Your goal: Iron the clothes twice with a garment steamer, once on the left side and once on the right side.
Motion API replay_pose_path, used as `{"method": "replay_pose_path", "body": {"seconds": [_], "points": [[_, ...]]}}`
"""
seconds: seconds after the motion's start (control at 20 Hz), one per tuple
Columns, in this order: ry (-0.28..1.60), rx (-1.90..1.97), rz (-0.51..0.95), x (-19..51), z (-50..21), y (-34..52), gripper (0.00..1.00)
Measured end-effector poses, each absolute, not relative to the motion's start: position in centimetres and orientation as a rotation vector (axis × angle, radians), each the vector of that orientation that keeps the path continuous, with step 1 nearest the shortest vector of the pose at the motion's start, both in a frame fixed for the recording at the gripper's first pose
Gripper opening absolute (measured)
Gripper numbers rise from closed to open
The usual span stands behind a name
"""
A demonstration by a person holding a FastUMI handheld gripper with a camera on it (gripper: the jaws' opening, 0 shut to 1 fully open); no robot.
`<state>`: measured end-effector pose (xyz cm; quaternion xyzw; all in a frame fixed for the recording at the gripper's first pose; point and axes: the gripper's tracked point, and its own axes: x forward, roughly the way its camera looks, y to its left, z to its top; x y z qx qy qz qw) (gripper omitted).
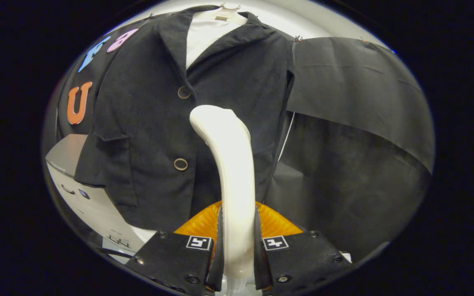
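The white, curved plastic garment steamer rises upright between the fingers of the gripper, which pinch its handle from both sides. Its head sits against the dark, buttoned short-sleeved jacket, hanging from a hanger just ahead. Black cloth drapes beside the jacket, and a grey machine stands below its sleeve; its markings are too small to read.

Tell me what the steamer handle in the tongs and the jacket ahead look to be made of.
Steamer handle: looks like smooth, glossy cream plastic; it shows soft highlights and a seamless moulded curve. The tongs are shut on it, both fingers pressing its sides. Jacket: dark matte woven cloth, possibly a linen or cotton blend; a fine ribbed texture and soft folds show. Its buttons look like brownish rings, material unclear.
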<state>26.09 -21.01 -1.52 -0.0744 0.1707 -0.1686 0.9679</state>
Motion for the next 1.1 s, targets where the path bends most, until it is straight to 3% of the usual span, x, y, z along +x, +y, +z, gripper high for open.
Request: {"method": "replay_pose_path", "body": {"seconds": [0.6,1.1], "points": [[0.425,-0.149,-0.352,25.2,-6.3,-20.9,0.32],[0.416,-0.107,-0.331,22.8,-5.8,-19.0,0.32]]}}
